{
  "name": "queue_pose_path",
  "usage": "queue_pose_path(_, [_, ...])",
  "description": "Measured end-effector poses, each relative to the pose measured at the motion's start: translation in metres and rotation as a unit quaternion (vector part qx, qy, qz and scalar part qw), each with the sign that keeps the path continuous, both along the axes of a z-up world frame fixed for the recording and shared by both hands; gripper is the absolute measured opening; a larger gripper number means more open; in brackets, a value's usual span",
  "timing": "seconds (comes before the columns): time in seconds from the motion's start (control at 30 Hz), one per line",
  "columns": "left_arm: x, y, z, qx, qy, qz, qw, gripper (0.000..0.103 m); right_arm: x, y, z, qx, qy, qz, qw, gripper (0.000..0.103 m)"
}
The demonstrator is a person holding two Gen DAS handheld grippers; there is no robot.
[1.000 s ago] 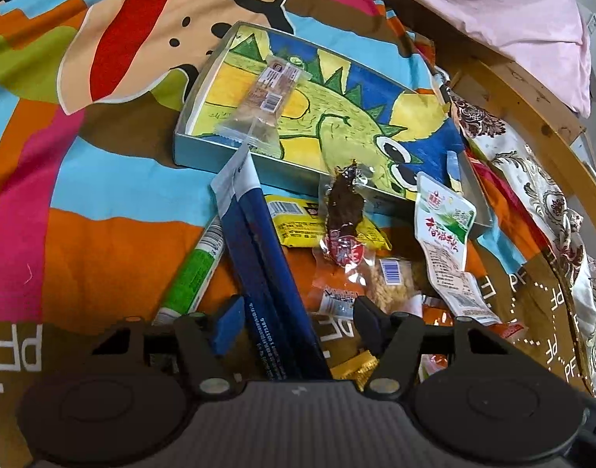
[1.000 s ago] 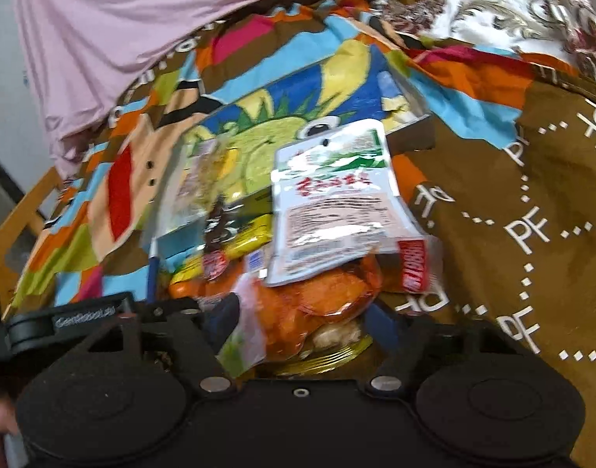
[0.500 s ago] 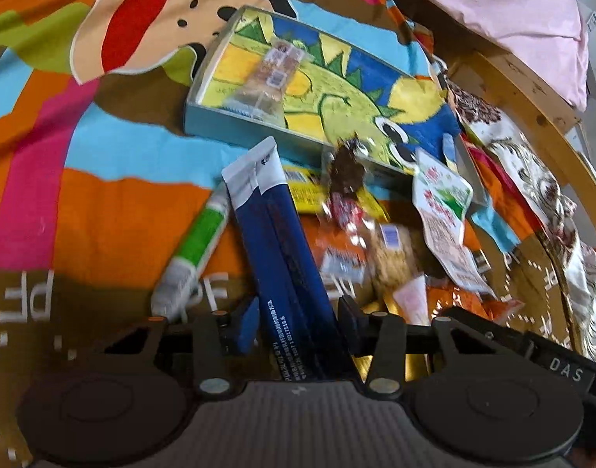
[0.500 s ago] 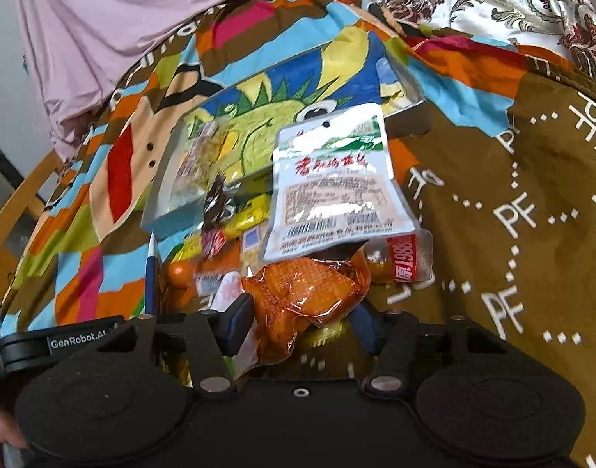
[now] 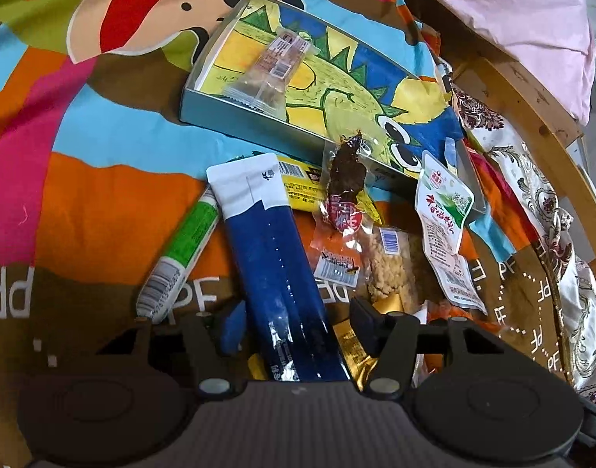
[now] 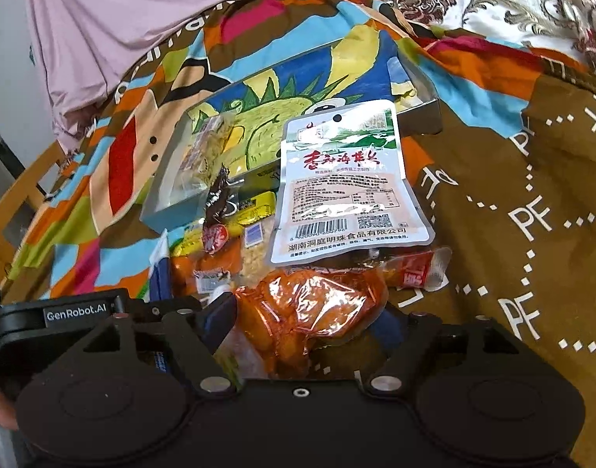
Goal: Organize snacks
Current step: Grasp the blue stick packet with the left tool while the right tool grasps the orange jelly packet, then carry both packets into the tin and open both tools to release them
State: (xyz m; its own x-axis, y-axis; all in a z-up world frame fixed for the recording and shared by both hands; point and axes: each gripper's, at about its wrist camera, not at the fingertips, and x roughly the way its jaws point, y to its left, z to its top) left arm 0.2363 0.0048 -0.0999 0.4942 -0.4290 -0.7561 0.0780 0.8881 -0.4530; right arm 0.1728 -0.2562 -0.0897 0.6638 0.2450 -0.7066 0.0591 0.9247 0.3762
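A long blue snack packet [image 5: 274,257] with a white end lies on the bedspread between the fingers of my left gripper [image 5: 298,325]. Its jaws are opening, with a gap beside the right finger. My right gripper [image 6: 304,321] straddles a crinkly orange snack packet [image 6: 309,312], and its jaws are opening too. Beyond the snack pile sits a shallow box [image 5: 235,117] with a dinosaur picture inside, seen also as the box [image 6: 173,210] in the right wrist view. A clear-wrapped biscuit [image 5: 274,66] lies in it.
Loose snacks lie in a heap: a green tube [image 5: 185,249], a dark jerky pack [image 5: 346,179], a yellow packet [image 5: 298,187], a white-green pouch [image 6: 345,183] and a red packet [image 6: 415,273]. A pink cloth [image 5: 512,11] and wooden frame [image 5: 532,105] border the far side.
The left jaws narrowed onto the blue packet half a second ago and have since spread apart. The right jaws have widened around the orange packet. Neither packet has left the bedspread.
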Motion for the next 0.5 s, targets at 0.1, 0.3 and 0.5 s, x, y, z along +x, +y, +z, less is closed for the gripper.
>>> queue_pose_path(0.1, [-0.001, -0.004, 0.000, 0.028, -0.009, -0.007, 0.9995, 0.050, -0.003, 0.003, 0.002, -0.015, -0.006, 0.005, 1.000, 0.071])
queue_pose_path(0.3, [-0.008, -0.004, 0.004, 0.032, -0.013, -0.007, 0.9994, 0.046, -0.013, 0.014, 0.006, -0.046, -0.005, 0.026, 0.999, 0.070])
queue_pose_path(0.5, [-0.024, 0.002, 0.011, 0.020, -0.012, -0.012, 0.9997, 0.045, -0.033, 0.018, 0.017, -0.054, -0.013, 0.034, 0.998, 0.069])
